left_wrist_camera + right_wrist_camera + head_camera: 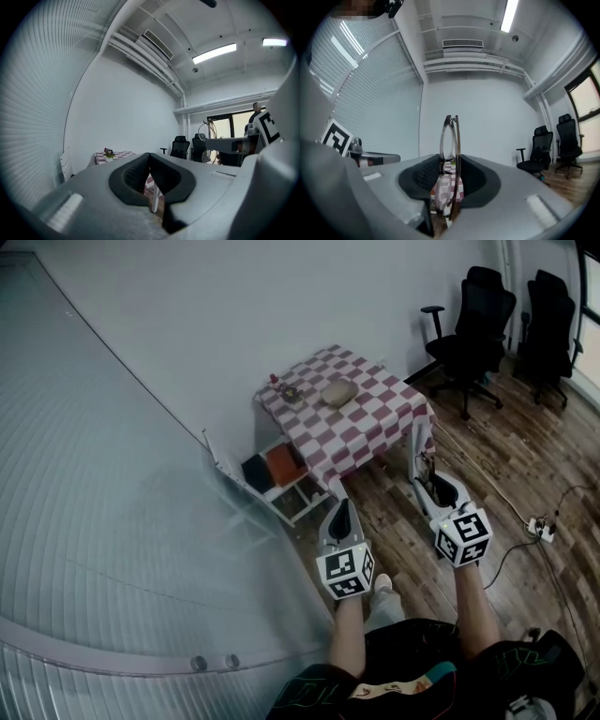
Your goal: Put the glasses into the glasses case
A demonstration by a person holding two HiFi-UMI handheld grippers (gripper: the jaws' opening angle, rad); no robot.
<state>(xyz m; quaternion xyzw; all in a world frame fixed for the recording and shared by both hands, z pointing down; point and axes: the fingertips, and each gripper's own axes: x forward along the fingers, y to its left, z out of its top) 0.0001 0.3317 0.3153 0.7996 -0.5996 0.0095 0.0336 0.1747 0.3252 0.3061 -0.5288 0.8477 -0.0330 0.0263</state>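
At far left the head view takes in a wall of pale blinds (103,521). Next comes a white rack (292,501) just beside the checked counter (375,423), where a tan glasses case (338,392) lies near a small flower pot (290,393). The counter stands well apart from both tools. The left hand-held gripper (341,507) points toward it. From above it is only a dark wedge, but its own view shows the pads (134,177) met at the tips with nothing between them. The right hand-held gripper (440,486) is clamped on the glasses (451,140). Its own view shows them folded, upright and edge-on between the pads, rising above the jaws, while the head view hardly shows them. Black office chairs (478,320) stand at far right.
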